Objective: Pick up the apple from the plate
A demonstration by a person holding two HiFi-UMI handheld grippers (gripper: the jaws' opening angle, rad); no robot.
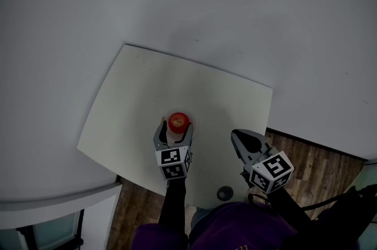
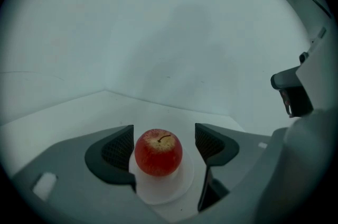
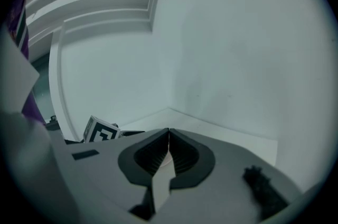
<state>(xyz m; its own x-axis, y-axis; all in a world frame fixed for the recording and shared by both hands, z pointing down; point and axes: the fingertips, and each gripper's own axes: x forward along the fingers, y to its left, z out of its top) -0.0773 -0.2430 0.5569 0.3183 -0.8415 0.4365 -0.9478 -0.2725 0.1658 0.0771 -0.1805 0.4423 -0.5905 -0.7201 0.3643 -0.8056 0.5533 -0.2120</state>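
A red apple point(image 1: 178, 122) point(image 2: 158, 152) sits upright on a small white plate point(image 1: 192, 128) point(image 2: 170, 192) near the front of the pale table point(image 1: 177, 75). My left gripper point(image 1: 177, 124) point(image 2: 163, 131) is open with one jaw on either side of the apple. The left pad lies close to the apple's skin, and a clear gap shows at the right pad. My right gripper point(image 1: 236, 134) point(image 3: 169, 133) hovers over the table to the right of the plate. It is shut, its tips meeting with nothing between them.
A small dark round object point(image 1: 225, 192) lies at the table's front edge. White walls run close behind the table. Wooden floor point(image 1: 312, 166) shows to the right. The left gripper's marker cube point(image 3: 100, 131) appears in the right gripper view.
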